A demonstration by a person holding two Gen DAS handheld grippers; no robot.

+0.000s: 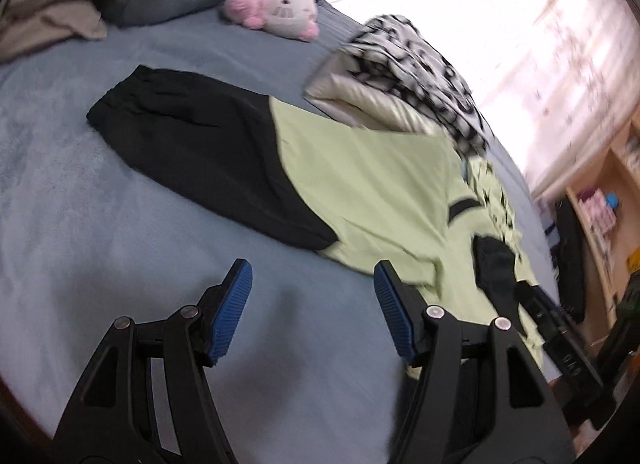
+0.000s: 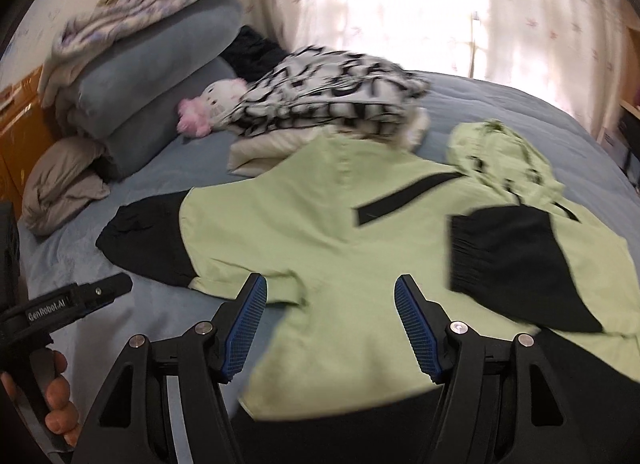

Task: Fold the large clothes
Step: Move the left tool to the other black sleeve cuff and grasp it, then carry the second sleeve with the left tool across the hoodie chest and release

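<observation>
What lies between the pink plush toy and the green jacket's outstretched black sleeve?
Only bare blue bedsheet lies between the plush toy and the black sleeve, as seen in the left wrist view.

Left gripper [image 1: 312,276] angled downward, blue ribbed pads [image 1: 234,312] spread wide apart, nothing clamped between them. Right gripper [image 2: 330,292] likewise tilted down, jaws parted, pads [image 2: 246,328] empty. Off to the right gripper's left, bare fingers [image 2: 60,396] of a hand wrapped around the left gripper's handle.

Jacket [image 2: 340,232] hem cut off by bottom edge – plush toy [image 2: 216,107] half hidden behind patterned garment [image 2: 332,95].
</observation>
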